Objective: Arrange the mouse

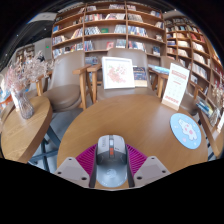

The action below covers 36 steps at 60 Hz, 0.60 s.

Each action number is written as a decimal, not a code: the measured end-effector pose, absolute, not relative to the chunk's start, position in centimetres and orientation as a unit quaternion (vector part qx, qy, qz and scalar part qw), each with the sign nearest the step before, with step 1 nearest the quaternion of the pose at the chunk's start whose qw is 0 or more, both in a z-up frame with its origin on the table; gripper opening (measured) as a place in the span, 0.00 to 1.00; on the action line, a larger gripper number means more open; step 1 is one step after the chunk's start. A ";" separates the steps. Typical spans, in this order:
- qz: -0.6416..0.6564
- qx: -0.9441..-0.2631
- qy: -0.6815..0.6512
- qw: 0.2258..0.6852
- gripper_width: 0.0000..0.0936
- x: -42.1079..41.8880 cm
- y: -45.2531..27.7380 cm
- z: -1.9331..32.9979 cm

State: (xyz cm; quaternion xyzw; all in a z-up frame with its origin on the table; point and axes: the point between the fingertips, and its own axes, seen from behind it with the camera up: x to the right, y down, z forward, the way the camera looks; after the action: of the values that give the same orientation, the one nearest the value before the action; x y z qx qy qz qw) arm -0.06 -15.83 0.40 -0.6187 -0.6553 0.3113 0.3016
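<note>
The only containers in view were the bookshelves along the far wall, and they were filled with rows of books; a second shelf unit stood at the right side of the room, also full. A vase with pale flowers stood on a smaller wooden table at the left.

The main surface was a round wooden table. At its far edge an upright picture board stood, and near the far right edge a white leaflet stand leaned. A round light blue coaster lay close to the right edge of the table. Behind the table there were wooden chairs, and the floor looked grey.

The claw was at the near edge of the table. A grey mouse sat between its two fingers, and the magenta pads pressed against both sides of it, so the claw was clamped on the mouse. I could not tell whether the mouse touched the table or was lifted a little.
</note>
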 end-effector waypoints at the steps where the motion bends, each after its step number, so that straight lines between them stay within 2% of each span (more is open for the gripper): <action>1: 0.317 -0.616 -0.655 0.302 0.47 -0.1 -15.7 1.0; 13: 0.352 -0.594 -0.640 0.338 0.47 -0.8 -7.7 9.0; 19: 0.344 -0.602 -0.619 0.369 0.47 -2.9 -0.9 10.8; 26: 0.323 -0.626 -0.600 0.379 0.47 -5.3 6.5 9.8; 36: 0.312 -0.651 -0.591 0.361 0.47 -7.7 13.2 5.1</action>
State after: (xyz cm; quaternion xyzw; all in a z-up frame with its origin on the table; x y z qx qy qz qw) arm -7.67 13.20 5.08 -0.6506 -0.5911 0.3117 0.3607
